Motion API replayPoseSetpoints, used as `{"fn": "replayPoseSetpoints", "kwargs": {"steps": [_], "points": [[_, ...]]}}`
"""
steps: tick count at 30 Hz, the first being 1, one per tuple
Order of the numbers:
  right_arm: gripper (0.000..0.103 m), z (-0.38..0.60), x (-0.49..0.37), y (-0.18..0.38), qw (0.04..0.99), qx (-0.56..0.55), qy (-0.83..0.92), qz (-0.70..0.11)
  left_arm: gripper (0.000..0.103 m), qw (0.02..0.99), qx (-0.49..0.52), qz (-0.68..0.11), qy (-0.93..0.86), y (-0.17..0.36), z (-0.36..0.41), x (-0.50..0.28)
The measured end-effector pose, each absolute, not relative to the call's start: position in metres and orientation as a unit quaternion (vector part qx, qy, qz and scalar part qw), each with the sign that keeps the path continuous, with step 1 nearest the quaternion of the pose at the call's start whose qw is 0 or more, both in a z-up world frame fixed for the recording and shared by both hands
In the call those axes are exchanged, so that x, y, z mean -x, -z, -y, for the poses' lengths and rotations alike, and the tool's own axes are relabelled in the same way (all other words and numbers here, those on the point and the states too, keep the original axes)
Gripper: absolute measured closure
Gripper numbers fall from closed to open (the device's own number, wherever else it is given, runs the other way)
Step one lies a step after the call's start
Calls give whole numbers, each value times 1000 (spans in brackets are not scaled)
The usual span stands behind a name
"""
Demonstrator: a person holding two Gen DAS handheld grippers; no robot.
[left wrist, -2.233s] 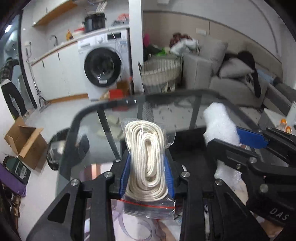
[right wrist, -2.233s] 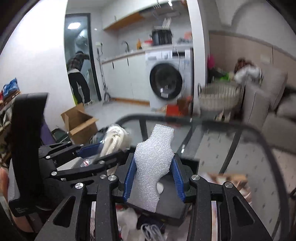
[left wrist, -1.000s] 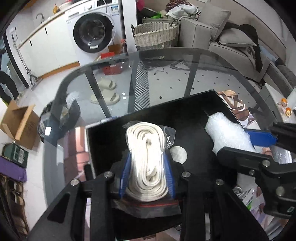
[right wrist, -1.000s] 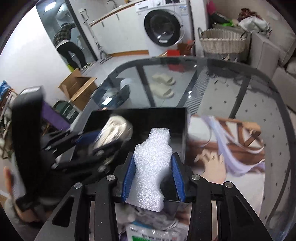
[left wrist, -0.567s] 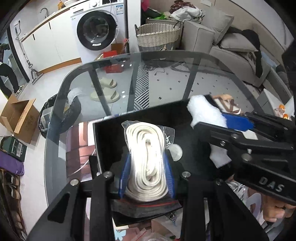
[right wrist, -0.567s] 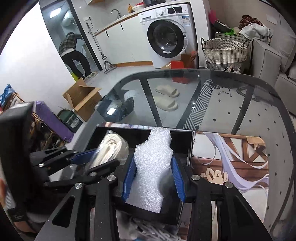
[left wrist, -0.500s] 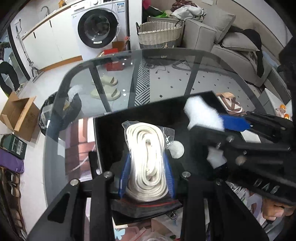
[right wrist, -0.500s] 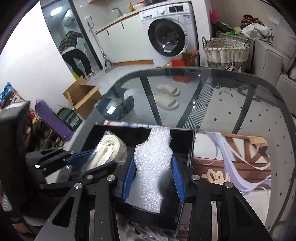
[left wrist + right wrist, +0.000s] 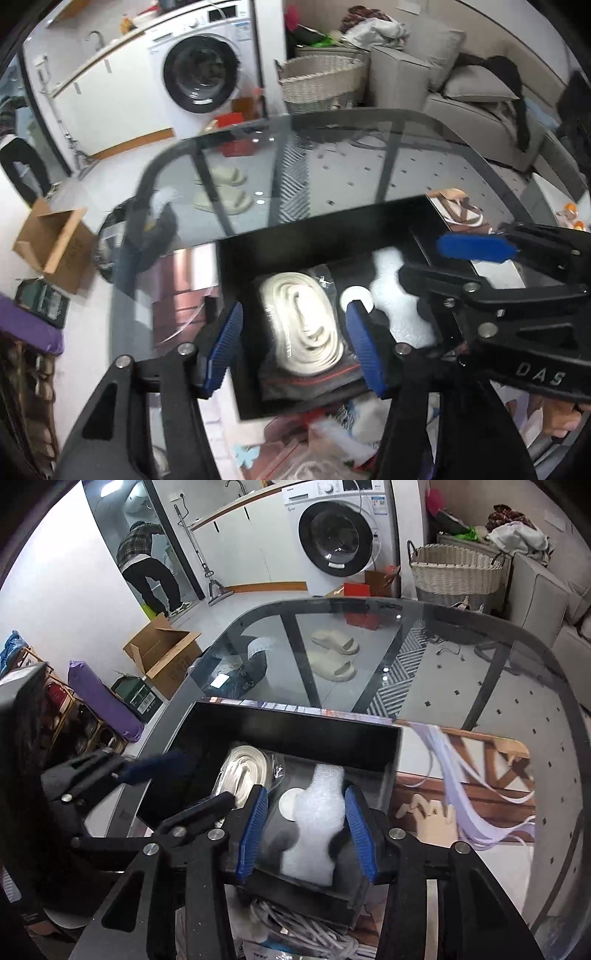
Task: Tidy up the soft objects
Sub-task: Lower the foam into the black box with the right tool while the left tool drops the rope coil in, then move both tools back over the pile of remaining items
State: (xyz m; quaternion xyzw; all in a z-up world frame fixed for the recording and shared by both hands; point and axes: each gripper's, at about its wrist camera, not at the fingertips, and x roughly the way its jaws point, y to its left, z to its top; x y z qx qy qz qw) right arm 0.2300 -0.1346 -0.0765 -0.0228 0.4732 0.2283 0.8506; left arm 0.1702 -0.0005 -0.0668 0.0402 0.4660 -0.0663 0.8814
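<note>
While both lie boxed, left claw [image 9: 295, 343] spread, right claw [image 9: 306, 832] wide.

Behind the glass tabletop [image 9: 480, 657], a white washing machine [image 9: 343, 535] against the far wall, with a woven laundry basket [image 9: 456, 574] to its right and a grey sofa [image 9: 476, 99] with cushions further right. Under the glass, a pair of pale slippers [image 9: 334, 653] on the floor. To the left, an open cardboard box [image 9: 162, 653], a purple roll [image 9: 101, 698] and a person in a plaid shirt [image 9: 147, 557] bending in a doorway. Red boxes [image 9: 356, 590] beside the machine.
</note>
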Motion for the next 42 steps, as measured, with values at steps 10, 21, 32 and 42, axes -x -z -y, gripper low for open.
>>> {"fn": "replayPoseSetpoints", "kwargs": {"steps": [10,21,32,42], "points": [[28,169,-176,38,877,51,-222,-423,11,861,-10,-502,83,58,-21,-110],[28,178,-149,96,844,105,-222,-476,12,744,109,-652,99,134,-44,-85],[28,171,-132,113,824,176,-226,-489,30,764,75,-633,103,128,-32,-88],[28,164,-98,133,771,184,-294,-534,49,762,90,-634,94,117,-63,-91]]}}
